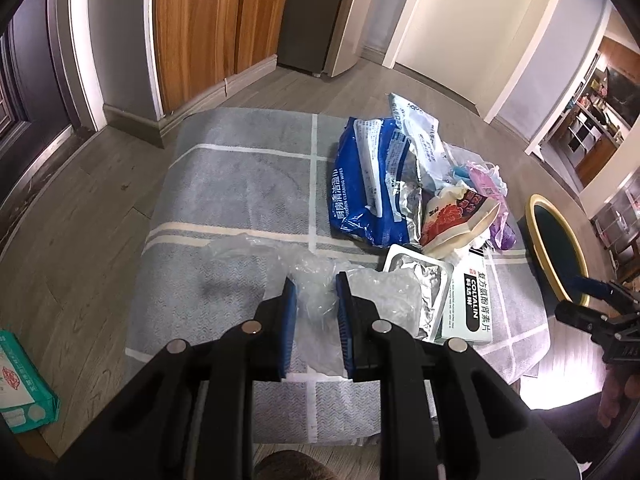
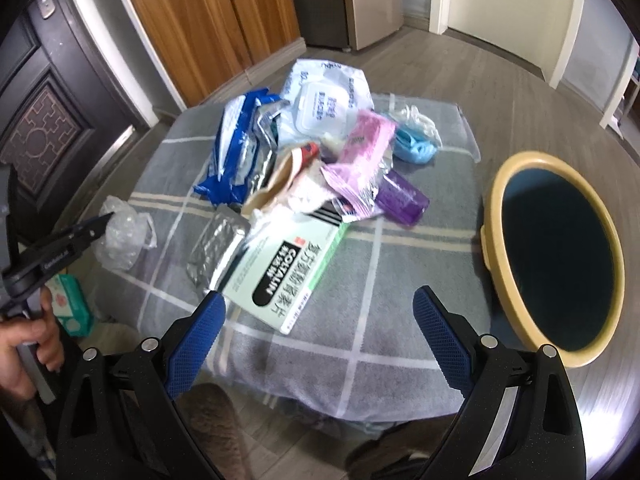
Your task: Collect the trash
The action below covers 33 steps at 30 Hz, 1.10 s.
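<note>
Trash lay heaped on the grey checked rug (image 2: 360, 280) on the floor, bin (image 2: 556, 256) parked just beside the rug's edge so items could go straight in. Using the bin as landmark: green-and-white medicine box (image 2: 288, 268) sat nearest the camera side of the heap, silver blister tray (image 2: 218, 248) touching it on the side away from the bin, purple bottle (image 2: 402, 196) at the heap's edge closest to the bin, blue wipes pack (image 2: 236, 140) and white wipes pack (image 2: 320, 100) further back. Crumpled clear plastic bag (image 1: 316, 292) lay on the far side of the heap from the bin.

Left gripper (image 1: 316, 308) was narrowed, its blue pads pinching the clear plastic bag; film bunched between them, so judged a grip, likely readying a lift toward the bin. It pointed steeply down at the rug, a hand (image 2: 28, 344) gripping its handle low at frame edge.

Right gripper (image 2: 320, 308) was wide apart, nothing between its pads, tilted down above the rug between medicine box and bin. Judged free for the next pick; box looked the easiest target.
</note>
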Motion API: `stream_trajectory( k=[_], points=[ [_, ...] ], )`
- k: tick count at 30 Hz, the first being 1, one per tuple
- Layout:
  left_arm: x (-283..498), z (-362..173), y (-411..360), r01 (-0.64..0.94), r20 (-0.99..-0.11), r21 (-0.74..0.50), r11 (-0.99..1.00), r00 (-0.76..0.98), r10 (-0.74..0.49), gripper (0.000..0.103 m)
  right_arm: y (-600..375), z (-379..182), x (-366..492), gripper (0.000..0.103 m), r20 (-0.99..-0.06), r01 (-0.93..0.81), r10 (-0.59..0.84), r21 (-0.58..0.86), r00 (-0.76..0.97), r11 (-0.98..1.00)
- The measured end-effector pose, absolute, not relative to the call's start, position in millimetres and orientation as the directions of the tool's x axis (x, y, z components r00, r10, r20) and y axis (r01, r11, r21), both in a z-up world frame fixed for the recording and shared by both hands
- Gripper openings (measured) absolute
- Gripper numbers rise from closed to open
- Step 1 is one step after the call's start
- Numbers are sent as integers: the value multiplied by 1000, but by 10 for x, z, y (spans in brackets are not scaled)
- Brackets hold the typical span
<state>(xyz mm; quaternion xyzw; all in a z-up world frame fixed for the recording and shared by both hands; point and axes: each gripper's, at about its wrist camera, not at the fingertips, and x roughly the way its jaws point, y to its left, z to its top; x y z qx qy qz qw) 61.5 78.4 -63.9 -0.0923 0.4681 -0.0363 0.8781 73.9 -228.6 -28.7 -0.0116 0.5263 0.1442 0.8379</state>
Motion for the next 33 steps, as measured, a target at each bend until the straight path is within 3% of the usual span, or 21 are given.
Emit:
stream_trajectory(
  k=[33],
  points=[
    [660, -511, 711, -22, -807, -194, 981, 572, -147, 19, -2157, -128, 951, 94, -884, -262, 222, 119, 412, 958]
  ],
)
